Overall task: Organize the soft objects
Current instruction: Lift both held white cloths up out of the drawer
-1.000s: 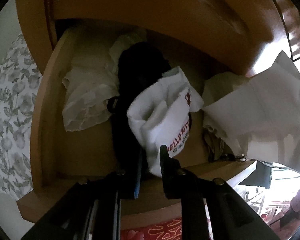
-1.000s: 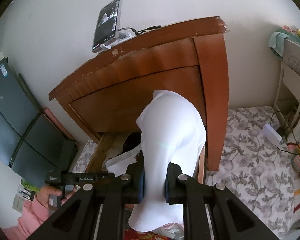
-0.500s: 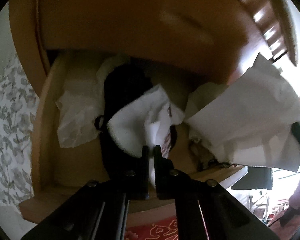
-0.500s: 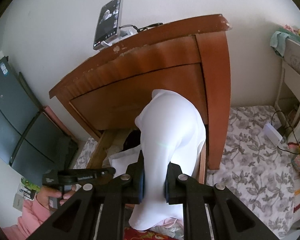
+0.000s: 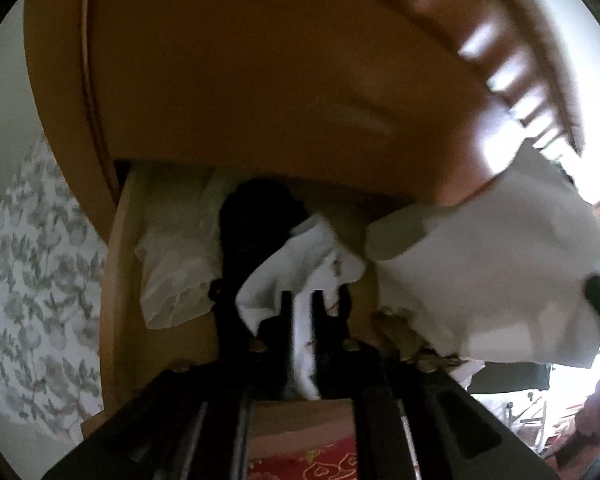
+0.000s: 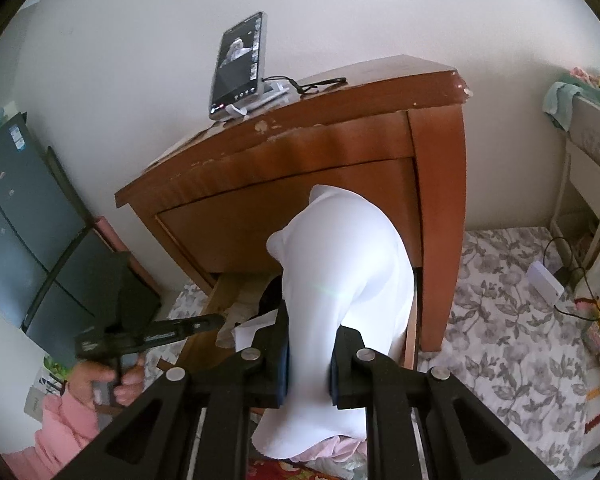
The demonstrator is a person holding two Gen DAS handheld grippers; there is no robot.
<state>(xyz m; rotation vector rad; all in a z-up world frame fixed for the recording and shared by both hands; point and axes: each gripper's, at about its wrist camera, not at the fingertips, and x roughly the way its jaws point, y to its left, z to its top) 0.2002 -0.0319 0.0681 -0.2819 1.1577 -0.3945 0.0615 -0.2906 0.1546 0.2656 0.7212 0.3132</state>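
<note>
In the left wrist view an open wooden drawer (image 5: pixel 114 280) holds a sheer white garment (image 5: pixel 176 272), a black garment (image 5: pixel 256 220) and a folded white printed cloth (image 5: pixel 300 256). My left gripper (image 5: pixel 302 294) hovers over that printed cloth. Its jaws are opening, and the cloth shows in the gap between them without being pinched. My right gripper (image 6: pixel 310 332) is shut on a large white cloth (image 6: pixel 340 264), which hangs in front of the drawer's right end. The same cloth (image 5: pixel 500 272) fills the right of the left wrist view.
The brown dresser (image 6: pixel 300 184) has a phone on a stand (image 6: pixel 240 68) on top. A dark grey fridge (image 6: pixel 12 208) stands to the left. Grey flowered bedding (image 6: pixel 500 320) spreads to the right. A hand with a pink sleeve (image 6: pixel 60 412) holds the left gripper (image 6: pixel 216 320).
The left gripper closed its jaws at the printed cloth, then rose and parted them again. The drawer now looks farther off. The right gripper and its white cloth stayed put.
</note>
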